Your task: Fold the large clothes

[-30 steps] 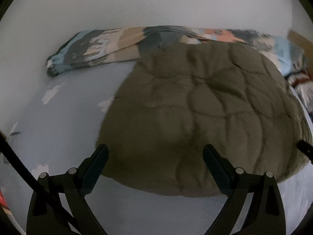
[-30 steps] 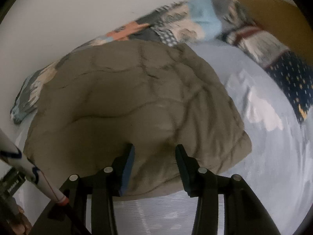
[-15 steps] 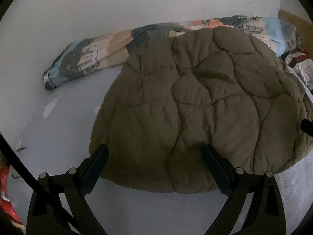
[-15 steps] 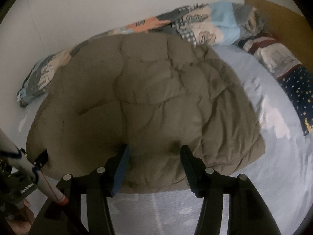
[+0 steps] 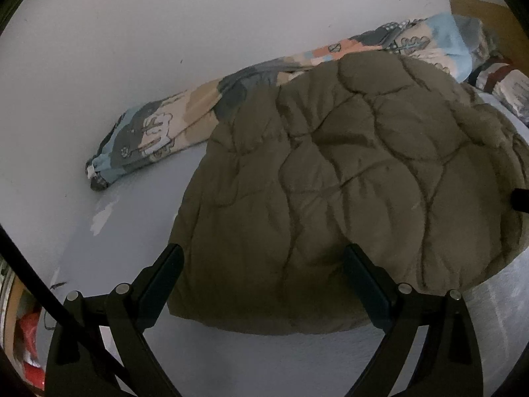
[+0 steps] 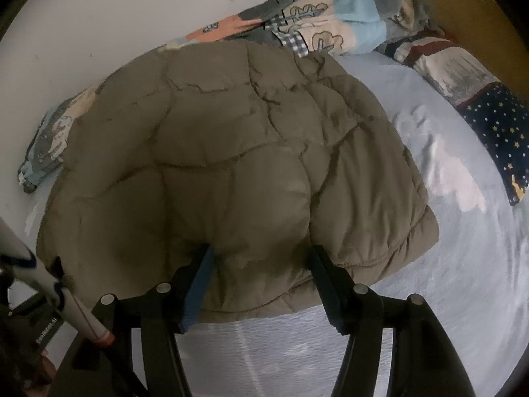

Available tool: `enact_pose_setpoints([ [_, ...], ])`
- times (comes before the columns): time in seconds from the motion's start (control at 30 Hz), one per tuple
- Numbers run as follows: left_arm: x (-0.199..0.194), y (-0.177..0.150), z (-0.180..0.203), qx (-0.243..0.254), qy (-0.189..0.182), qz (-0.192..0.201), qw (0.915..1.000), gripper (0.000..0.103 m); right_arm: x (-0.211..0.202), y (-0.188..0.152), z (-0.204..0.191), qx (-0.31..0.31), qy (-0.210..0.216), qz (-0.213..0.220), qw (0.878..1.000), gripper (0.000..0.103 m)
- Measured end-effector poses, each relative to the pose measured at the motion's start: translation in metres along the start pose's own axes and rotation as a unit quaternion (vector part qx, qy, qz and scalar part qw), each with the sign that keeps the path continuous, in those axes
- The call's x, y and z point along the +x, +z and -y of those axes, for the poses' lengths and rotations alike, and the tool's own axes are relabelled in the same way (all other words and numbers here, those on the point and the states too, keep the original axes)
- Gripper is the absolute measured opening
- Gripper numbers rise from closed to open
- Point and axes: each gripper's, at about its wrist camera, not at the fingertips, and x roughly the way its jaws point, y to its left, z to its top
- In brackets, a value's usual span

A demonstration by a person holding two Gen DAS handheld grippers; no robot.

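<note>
An olive-brown quilted puffer jacket (image 5: 347, 182) lies folded in a rounded heap on the pale blue bed sheet (image 5: 139, 231); it also fills the middle of the right wrist view (image 6: 215, 165). My left gripper (image 5: 263, 258) is wide open and empty, its fingers straddling the jacket's near hem. My right gripper (image 6: 261, 258) is open and empty, its fingertips against the jacket's near edge.
A patchwork blanket (image 5: 158, 129) is rolled along the white wall (image 5: 198, 16) behind the jacket, also in the right wrist view (image 6: 334, 23). A star-patterned pillow (image 6: 499, 125) and a wooden headboard (image 6: 463, 10) are at the right. Red items (image 5: 29, 324) lie off the bed's left edge.
Both grippers have pulled back and risen, so more of the jacket and wall shows. The right gripper's fingers have spread wider. The jacket has stayed in place.
</note>
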Motion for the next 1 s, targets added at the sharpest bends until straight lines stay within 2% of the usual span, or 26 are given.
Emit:
enact_pose_setpoints([
  [0.17,-0.004,0.000,0.004,0.010,-0.001,0.011,0.9999,0.097,-0.007,0.001,0.000,-0.003,0.001,0.011,1.000,0.065],
  [0.5,-0.006,-0.002,0.016,0.041,0.009,0.025,0.9988,0.097,0.002,0.000,0.003,-0.001,0.004,-0.006,1.000,0.066],
  [1.0,-0.005,-0.003,0.017,0.044,0.009,0.023,0.9987,0.097,0.005,0.000,0.007,0.001,0.011,-0.016,1.000,0.069],
])
